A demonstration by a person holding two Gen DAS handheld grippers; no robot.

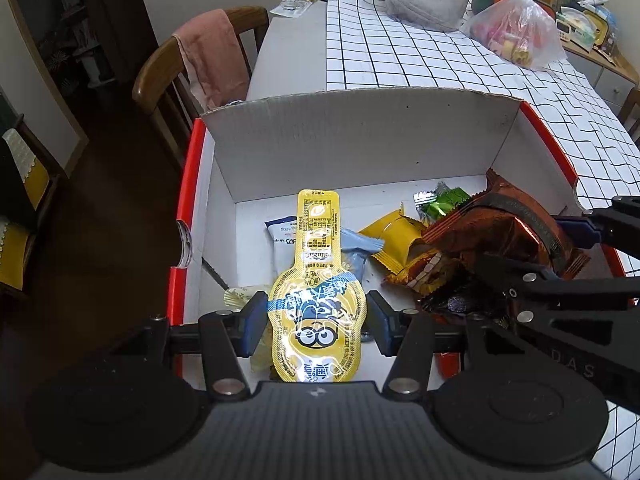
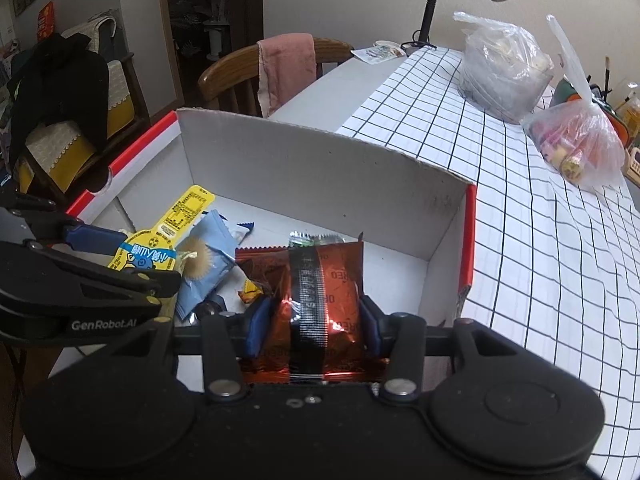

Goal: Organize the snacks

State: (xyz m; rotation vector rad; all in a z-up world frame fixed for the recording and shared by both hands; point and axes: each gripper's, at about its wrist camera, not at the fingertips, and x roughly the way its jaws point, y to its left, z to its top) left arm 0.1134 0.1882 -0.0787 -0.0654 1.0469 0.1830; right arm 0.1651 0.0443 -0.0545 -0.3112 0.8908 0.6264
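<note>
Now my left tool [image 1: 316,322] pinches the yellow pouch [image 1: 318,280] and my right tool [image 2: 314,326] the foil packet [image 2: 320,300], whose slick wrappers could slip over the box [image 1: 360,136].

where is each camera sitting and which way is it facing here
Left wrist: on the left gripper, facing along its fingers into the cardboard box; its jaws clamp the yellow minion pouch, with the right gripper entering from the right.
Right wrist: on the right gripper, facing into the same box; its jaws clamp the copper Oreo packet, with the left gripper at left.
Shared: box, both snacks, checked tablecloth.
</note>
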